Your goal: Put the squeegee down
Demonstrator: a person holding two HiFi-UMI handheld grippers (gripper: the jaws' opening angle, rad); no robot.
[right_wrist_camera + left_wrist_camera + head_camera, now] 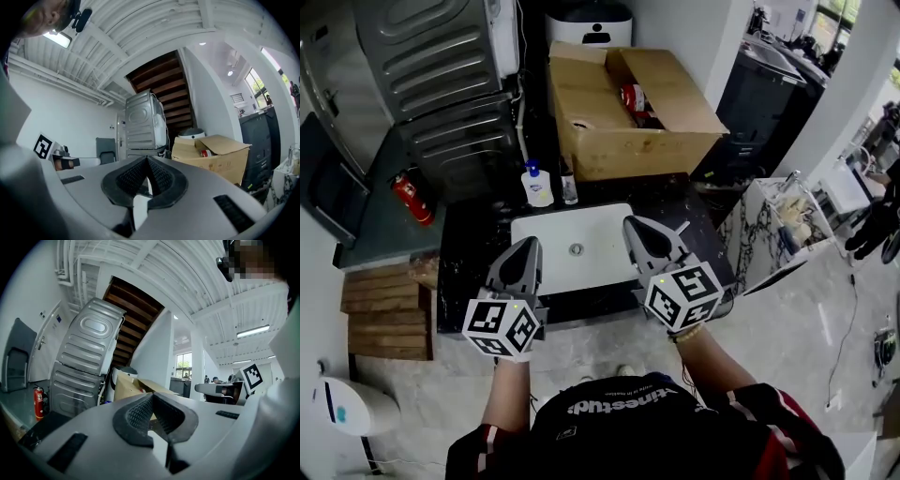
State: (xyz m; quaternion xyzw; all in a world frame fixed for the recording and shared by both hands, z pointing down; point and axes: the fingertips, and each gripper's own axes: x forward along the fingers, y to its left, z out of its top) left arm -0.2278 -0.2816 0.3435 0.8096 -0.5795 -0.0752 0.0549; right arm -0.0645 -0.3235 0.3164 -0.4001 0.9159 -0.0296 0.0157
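Note:
Both grippers hang side by side over the near edge of a dark counter (478,253) with a white sink (581,234) set in it. My left gripper (528,246) points at the sink's left rim, and in the left gripper view (152,397) its pads meet with nothing between them. My right gripper (636,225) is over the sink's right rim, and in the right gripper view (147,161) its jaws are closed and empty too. I cannot make out a squeegee with certainty in any view.
An open cardboard box (628,112) stands behind the sink, with a soap bottle (537,185) and a small bottle (569,190) at the sink's far edge. A grey ribbed machine (450,84) is at far left, with a red fire extinguisher (412,199) beside it. A marble-patterned table (764,225) stands to the right.

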